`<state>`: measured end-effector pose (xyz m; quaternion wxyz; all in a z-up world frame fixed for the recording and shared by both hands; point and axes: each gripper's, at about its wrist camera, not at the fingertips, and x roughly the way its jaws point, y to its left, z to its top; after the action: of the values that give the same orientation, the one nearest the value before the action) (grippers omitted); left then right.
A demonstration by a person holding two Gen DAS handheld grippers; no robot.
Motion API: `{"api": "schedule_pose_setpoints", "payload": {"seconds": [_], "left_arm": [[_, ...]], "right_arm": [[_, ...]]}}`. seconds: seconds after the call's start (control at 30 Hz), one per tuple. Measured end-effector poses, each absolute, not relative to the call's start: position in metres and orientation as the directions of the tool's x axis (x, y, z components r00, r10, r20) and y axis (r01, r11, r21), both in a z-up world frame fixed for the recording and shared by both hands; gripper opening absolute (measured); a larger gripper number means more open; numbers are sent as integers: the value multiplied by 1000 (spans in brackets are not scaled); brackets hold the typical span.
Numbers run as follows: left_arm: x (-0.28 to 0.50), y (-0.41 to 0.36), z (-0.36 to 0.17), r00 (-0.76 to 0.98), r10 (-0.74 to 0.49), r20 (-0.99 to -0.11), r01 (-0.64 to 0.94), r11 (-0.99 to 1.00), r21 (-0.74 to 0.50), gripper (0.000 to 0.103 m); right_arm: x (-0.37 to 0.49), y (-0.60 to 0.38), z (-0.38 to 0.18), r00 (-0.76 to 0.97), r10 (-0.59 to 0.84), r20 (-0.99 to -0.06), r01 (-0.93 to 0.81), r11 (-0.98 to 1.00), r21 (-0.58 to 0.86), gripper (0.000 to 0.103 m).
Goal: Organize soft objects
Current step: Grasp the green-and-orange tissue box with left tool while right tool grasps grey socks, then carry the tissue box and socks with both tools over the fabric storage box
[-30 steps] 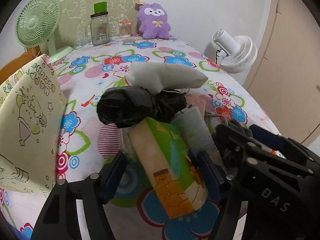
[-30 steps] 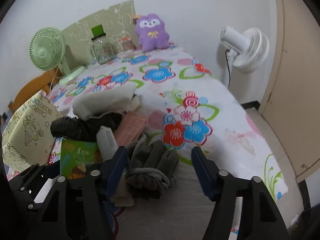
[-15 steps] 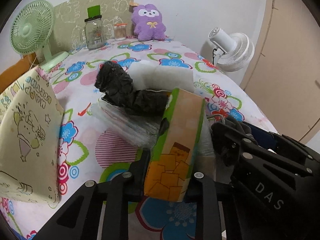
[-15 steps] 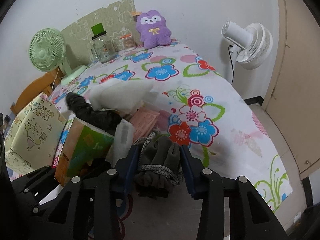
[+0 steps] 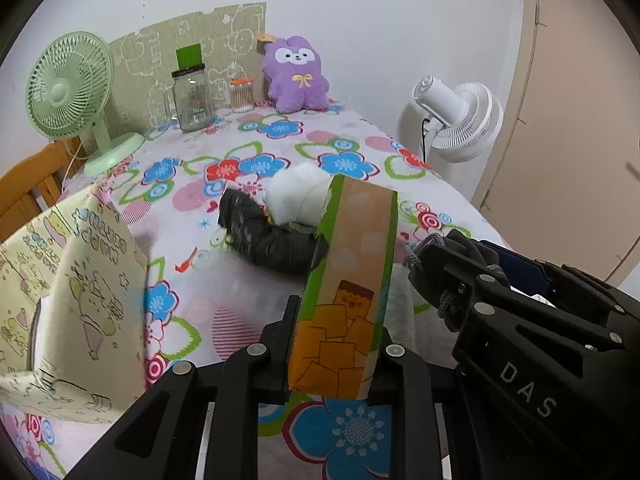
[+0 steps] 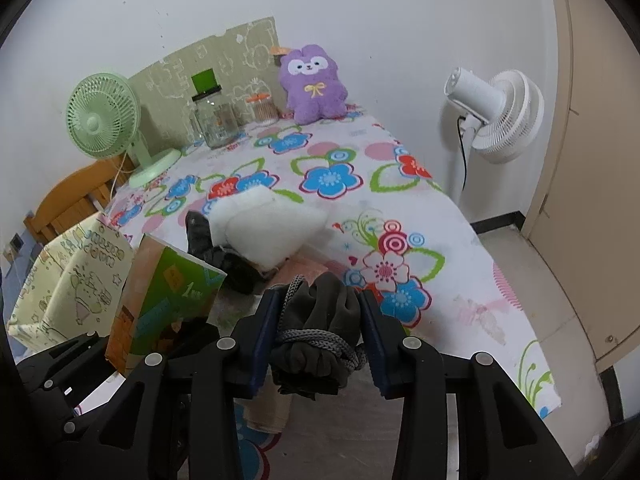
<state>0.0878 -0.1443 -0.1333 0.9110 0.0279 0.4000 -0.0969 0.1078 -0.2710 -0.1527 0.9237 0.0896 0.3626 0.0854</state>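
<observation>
Gripping a green and orange tissue pack [image 5: 348,300], the left gripper [image 5: 334,350] has just closed on it and holds it tilted above the flowered surface [image 5: 280,160]. At right, the right gripper [image 6: 316,332] has likewise just closed, pinching a dark cloth bundle [image 6: 320,328]. Both pickups look done; next, each needs carrying, perhaps to the patterned bag [image 5: 80,280] at near left.

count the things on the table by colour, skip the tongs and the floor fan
green: 2, desk fan, tissue pack
purple: 1, plush
white: 1, pad
black: 1, bundle
grey: 1, roped bundle
pink: 1, cloth
clear: 2, big jar, small jar
cream: 1, bag
total: 10
</observation>
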Motion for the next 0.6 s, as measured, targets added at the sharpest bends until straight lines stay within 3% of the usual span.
{"api": "schedule_pose_setpoints", "payload": {"seconds": [0.6], "left_arm": [[86, -145, -89, 715, -148, -683, 194, 981, -10, 22]], "right_arm": [[98, -272, -105, 782, 197, -591, -93, 975, 202, 43]]}}
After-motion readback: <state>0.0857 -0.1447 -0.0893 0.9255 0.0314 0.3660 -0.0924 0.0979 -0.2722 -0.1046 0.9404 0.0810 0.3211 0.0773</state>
